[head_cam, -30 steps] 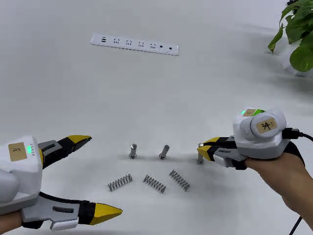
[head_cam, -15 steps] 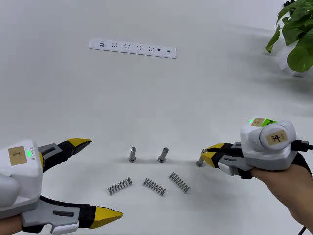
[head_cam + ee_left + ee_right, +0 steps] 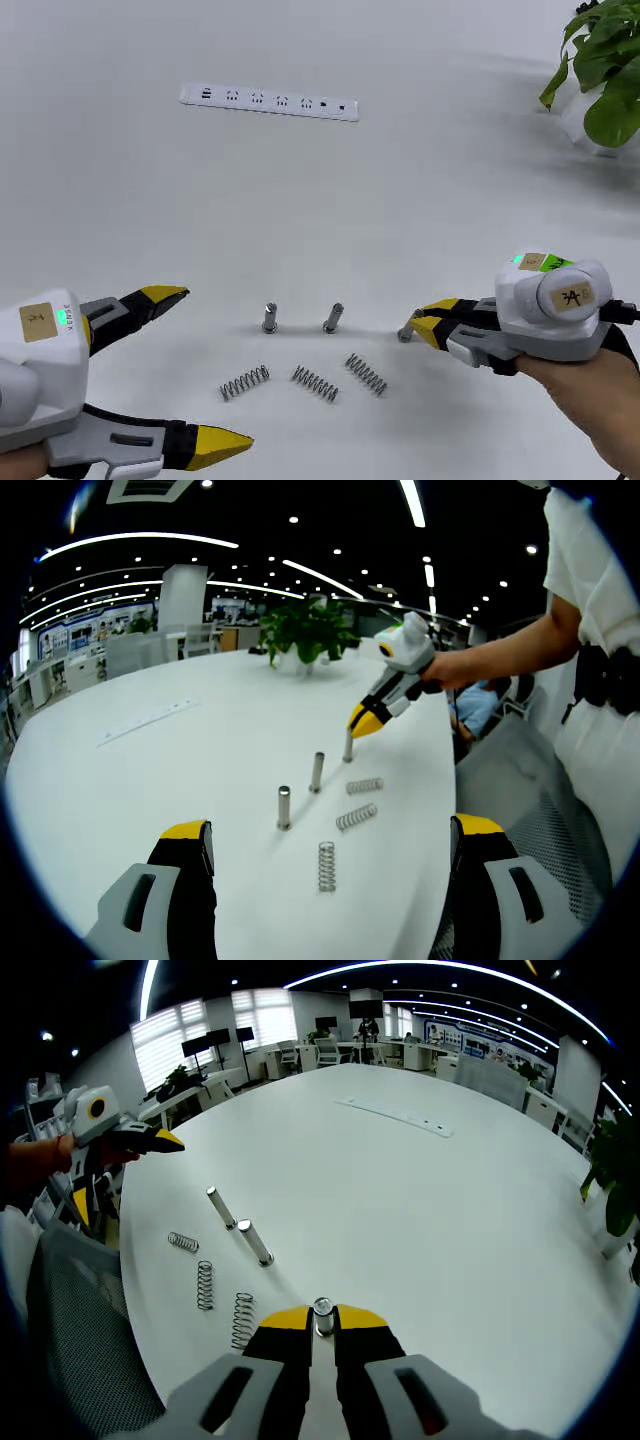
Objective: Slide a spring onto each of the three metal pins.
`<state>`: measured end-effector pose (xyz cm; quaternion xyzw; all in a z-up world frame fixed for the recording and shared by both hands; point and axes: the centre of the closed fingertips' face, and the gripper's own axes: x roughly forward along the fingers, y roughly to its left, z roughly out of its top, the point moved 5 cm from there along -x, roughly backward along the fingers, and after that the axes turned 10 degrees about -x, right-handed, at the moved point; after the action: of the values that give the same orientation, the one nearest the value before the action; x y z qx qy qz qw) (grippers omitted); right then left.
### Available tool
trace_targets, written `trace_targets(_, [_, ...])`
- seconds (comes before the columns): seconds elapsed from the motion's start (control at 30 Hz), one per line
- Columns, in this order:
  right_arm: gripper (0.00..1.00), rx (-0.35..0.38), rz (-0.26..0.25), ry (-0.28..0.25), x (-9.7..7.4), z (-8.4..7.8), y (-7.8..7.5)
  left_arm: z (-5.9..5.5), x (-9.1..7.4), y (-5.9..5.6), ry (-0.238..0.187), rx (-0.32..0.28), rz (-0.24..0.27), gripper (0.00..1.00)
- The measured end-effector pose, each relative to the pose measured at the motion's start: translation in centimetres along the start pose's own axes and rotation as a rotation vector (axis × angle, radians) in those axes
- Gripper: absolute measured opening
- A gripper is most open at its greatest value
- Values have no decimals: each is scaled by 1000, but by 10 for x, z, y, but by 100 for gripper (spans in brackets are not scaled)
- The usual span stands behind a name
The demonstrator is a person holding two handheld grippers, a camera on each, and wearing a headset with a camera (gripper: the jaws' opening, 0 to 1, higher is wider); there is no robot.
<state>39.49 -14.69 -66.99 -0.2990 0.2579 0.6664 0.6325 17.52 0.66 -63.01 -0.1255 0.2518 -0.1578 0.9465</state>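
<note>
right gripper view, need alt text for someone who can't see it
The right tool has its yellow-tipped jaws closed on the head of a silver metal pin at a white table. Two more silver pins stand to the left with three small coil springs lying beside them, and the left tool is open at the far left.

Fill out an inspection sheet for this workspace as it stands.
Surface: white table.
Job's things: left pin and middle pin standing, no springs on them; right pin tilted in the right gripper; left spring, middle spring and right spring lying loose before the pins.
Clutter: power strip at the far side.
Grippers: left gripper open; right gripper shut on the right pin.
Cables: black cable behind the right gripper.
Surroundings: potted plant; open office.
</note>
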Motion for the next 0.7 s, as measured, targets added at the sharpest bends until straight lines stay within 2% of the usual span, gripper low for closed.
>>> trace_targets(0.4, [9, -6, -3, -17, 8, -1, -2, 0, 0, 0, -1, -2, 1, 100])
trace_targets(0.57, [9, -4, 2, -26, 4, 5, 5, 2, 0, -1, -2, 0, 1, 100])
trace_targets(0.63, [9, -7, -1, -26, 7, 0, -1, 2, 1, -2, -1, 0, -1, 100])
trace_targets(0.7, [9, -2, -1, -31, 4, 5, 3, 2, 2, -3, 1, 0, -3, 100])
